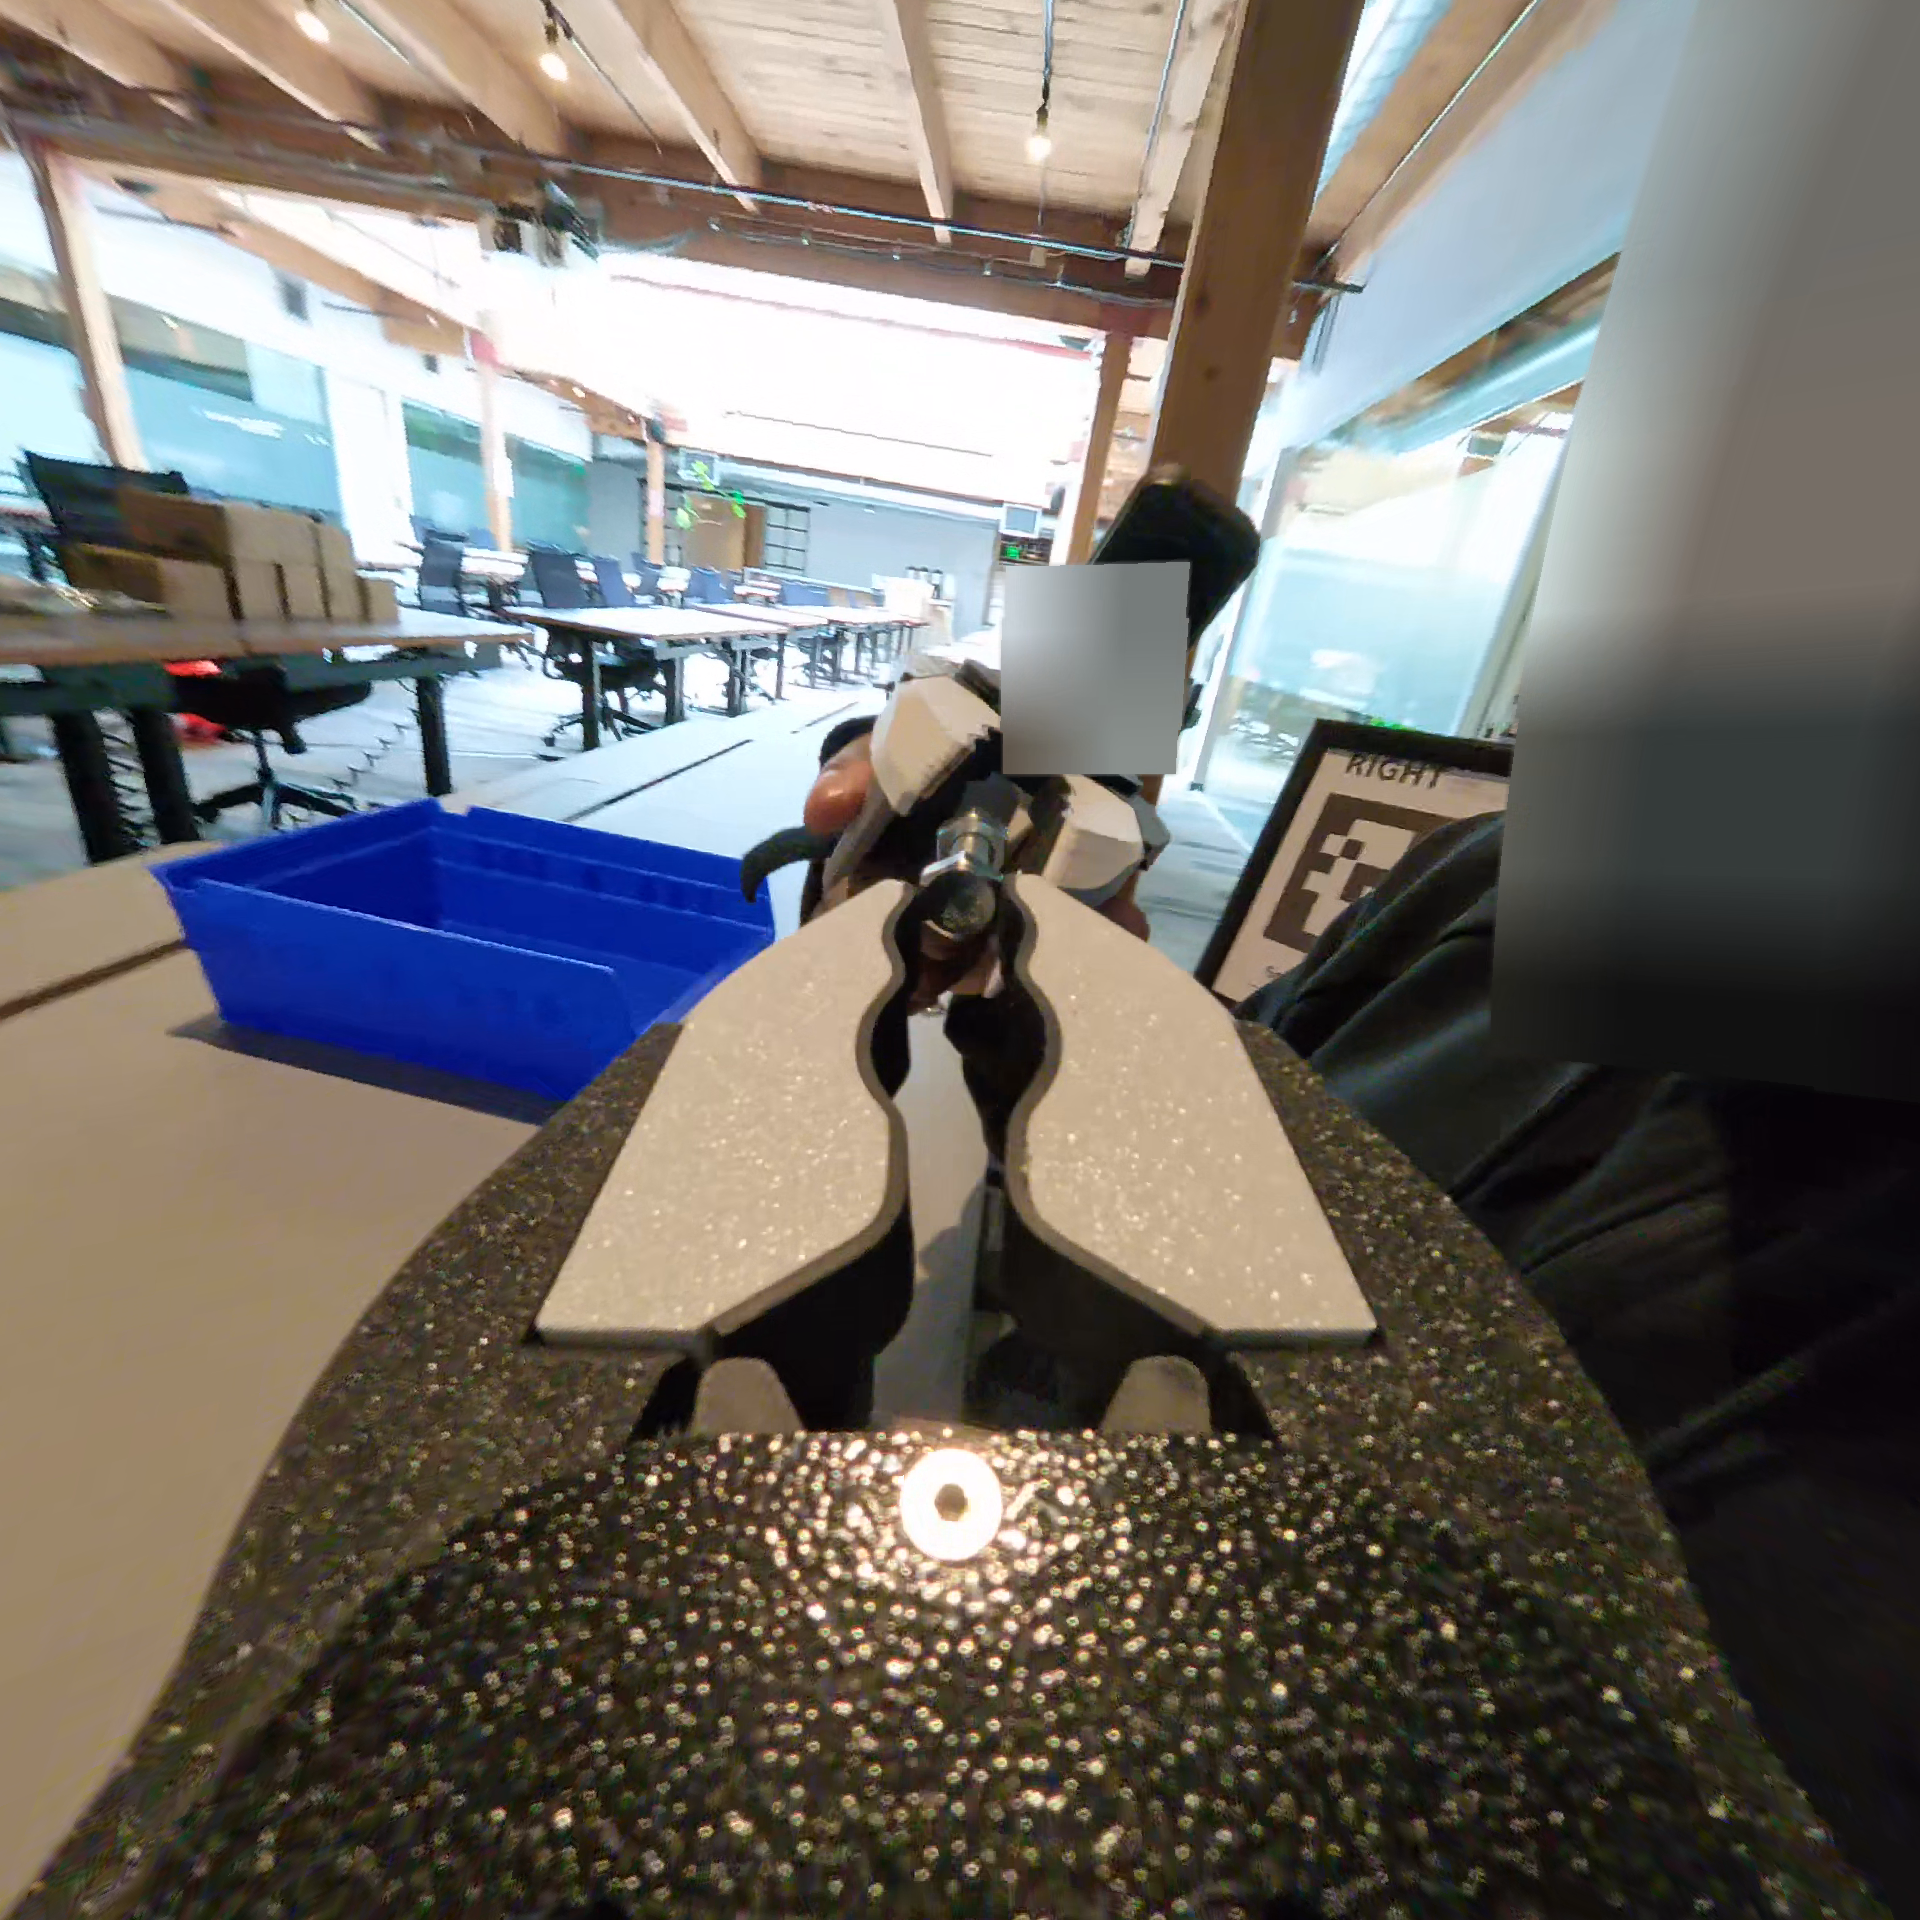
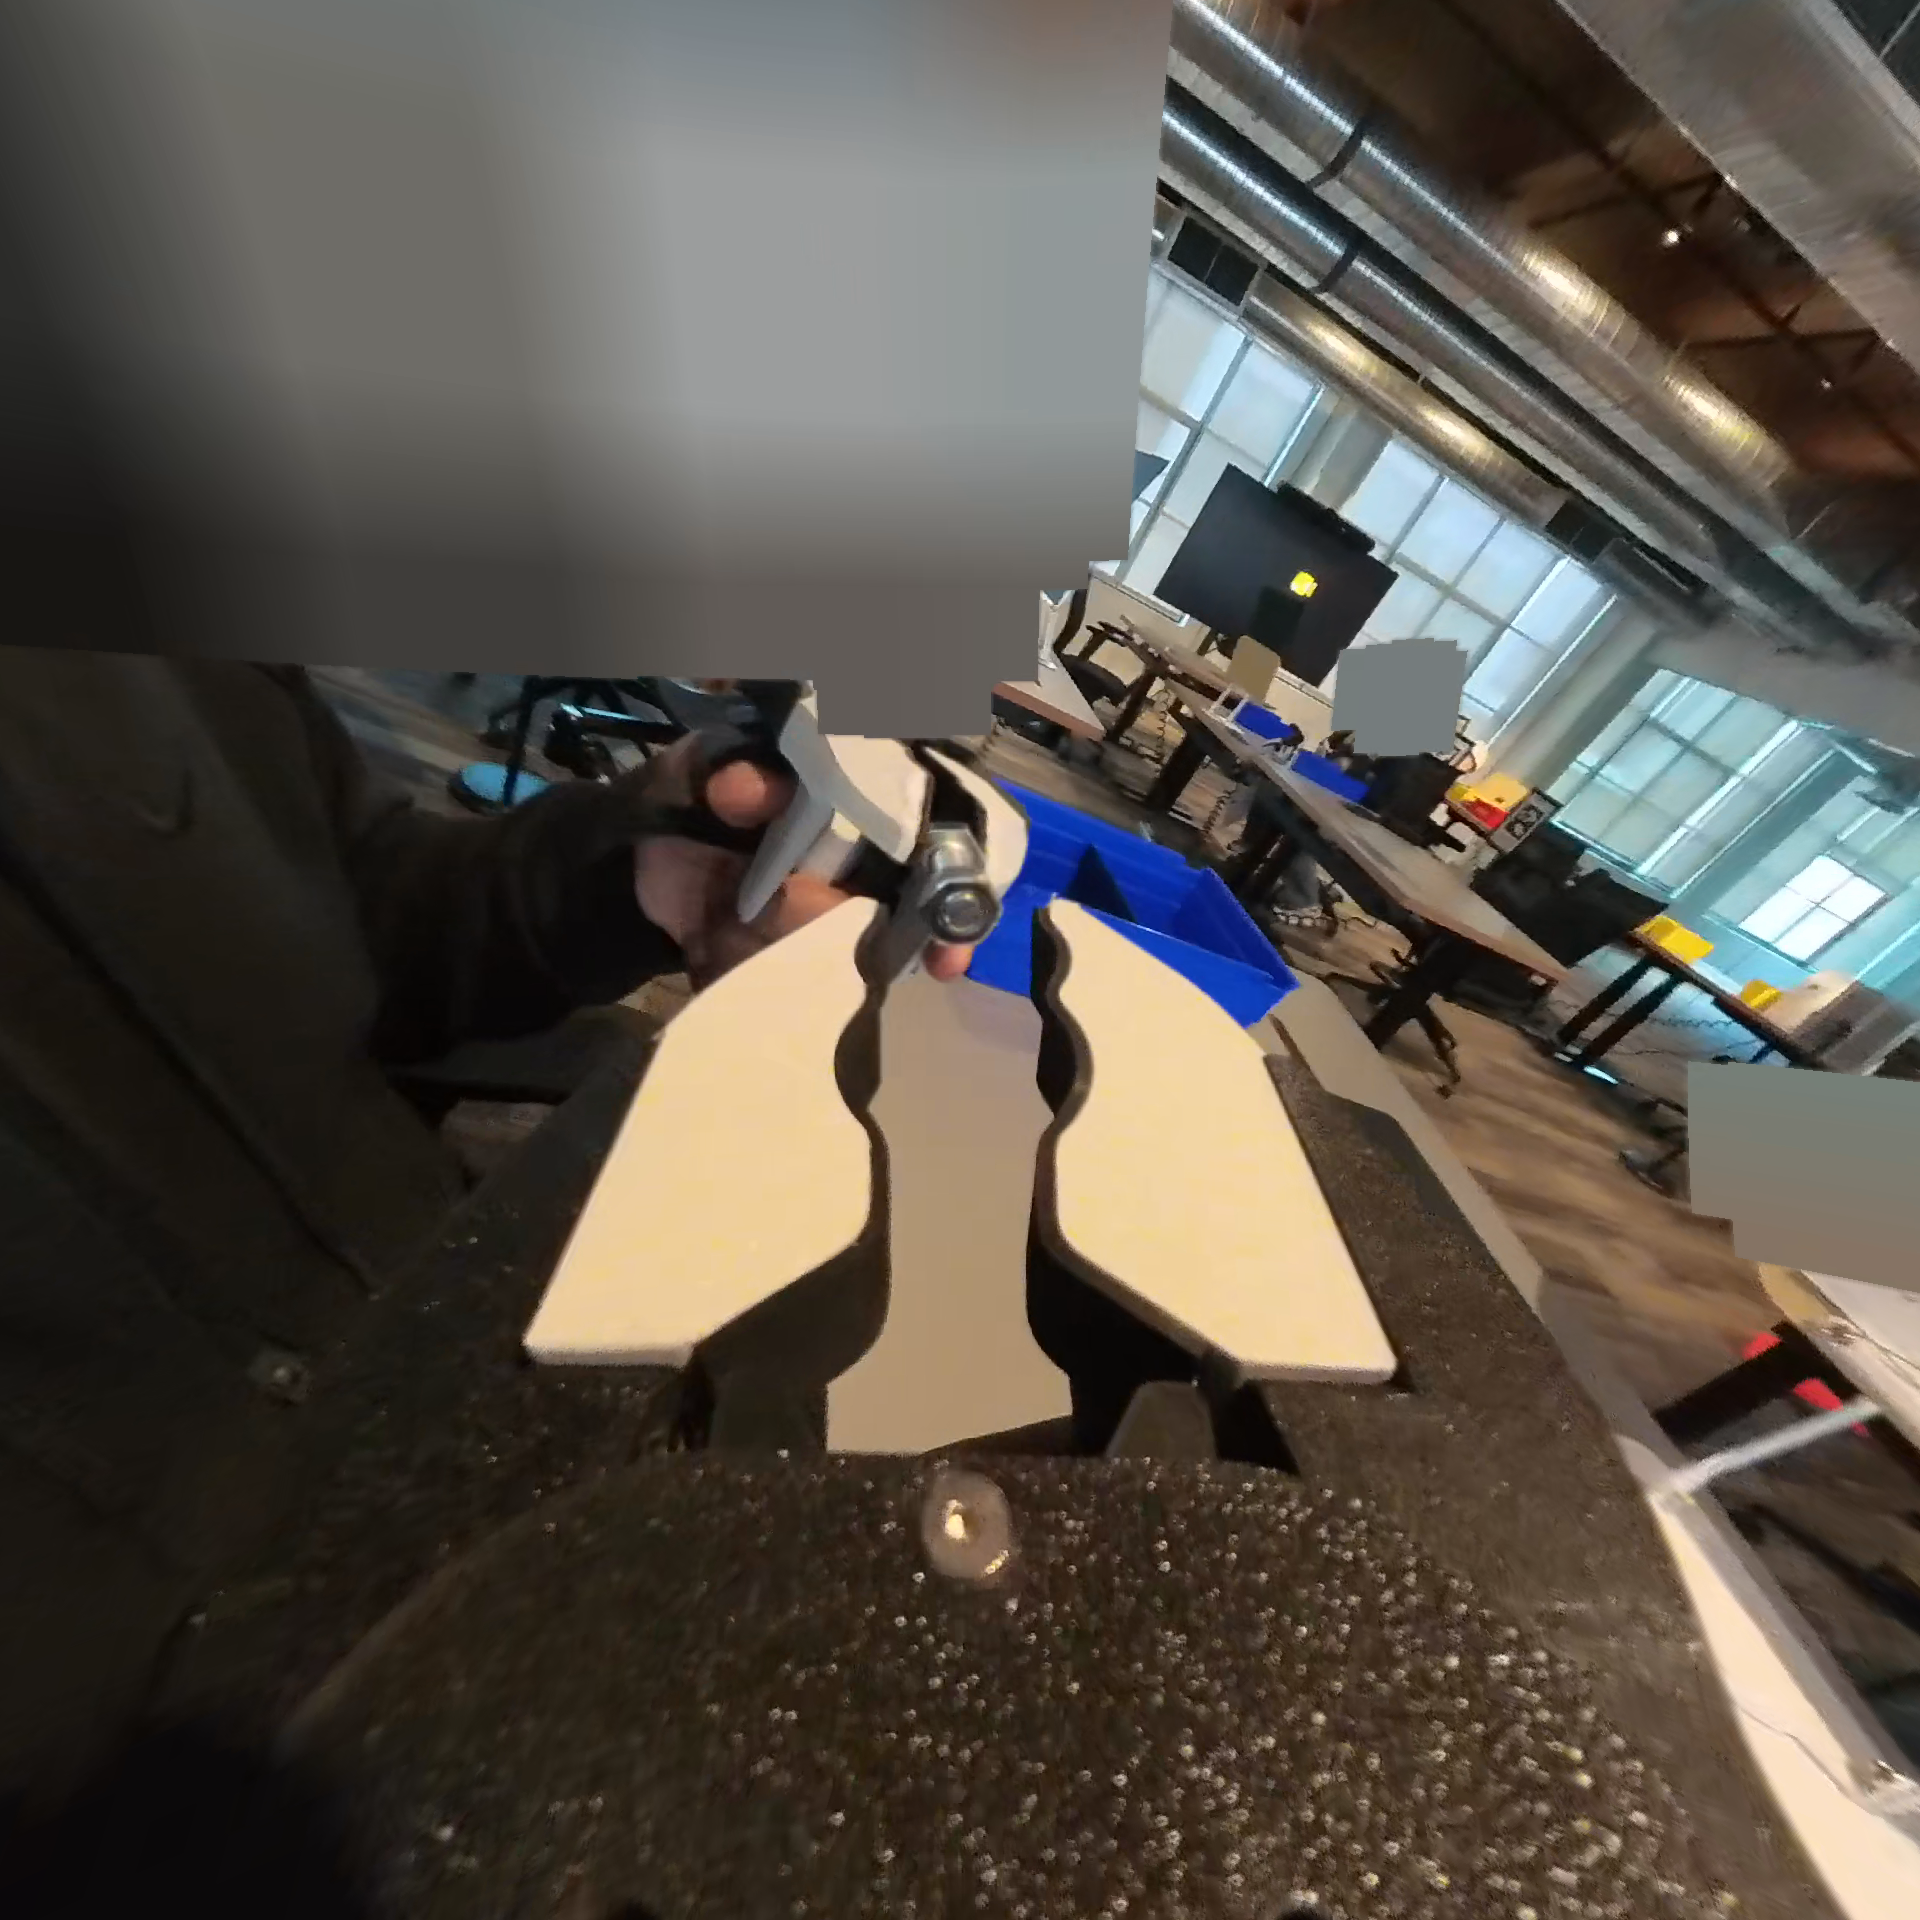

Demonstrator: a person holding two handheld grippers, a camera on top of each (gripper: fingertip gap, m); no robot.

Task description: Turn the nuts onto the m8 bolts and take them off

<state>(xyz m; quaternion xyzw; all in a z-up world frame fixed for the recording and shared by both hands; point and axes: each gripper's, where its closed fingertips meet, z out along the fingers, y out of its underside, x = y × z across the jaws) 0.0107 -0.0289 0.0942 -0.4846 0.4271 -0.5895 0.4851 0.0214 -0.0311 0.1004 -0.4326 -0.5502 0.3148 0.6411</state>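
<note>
My left gripper [image 1: 958, 906] is shut on the head end of a silver M8 bolt [image 1: 961, 883], held in the air above the grey table [image 1: 208, 1195]. The bolt points away, with a hex nut [image 1: 968, 831] on its thread. In the right wrist view the bolt [image 2: 961, 909] points at the camera, with the nut [image 2: 940, 844] behind its tip. My right gripper [image 2: 956, 920] is open; the bolt tip lies between its fingertips, close to the left one. The right gripper's white fingers [image 1: 914, 753] flank the nut in the left wrist view.
A blue divided plastic bin [image 1: 468, 914] stands on the table behind the grippers; it also shows in the right wrist view [image 2: 1143, 914]. A framed marker board [image 1: 1351, 862] leans at the right. A person's dark sleeve [image 2: 468, 914] is close by. Office desks and chairs stand beyond. Both grippers' tips are close together, under 4 cm apart.
</note>
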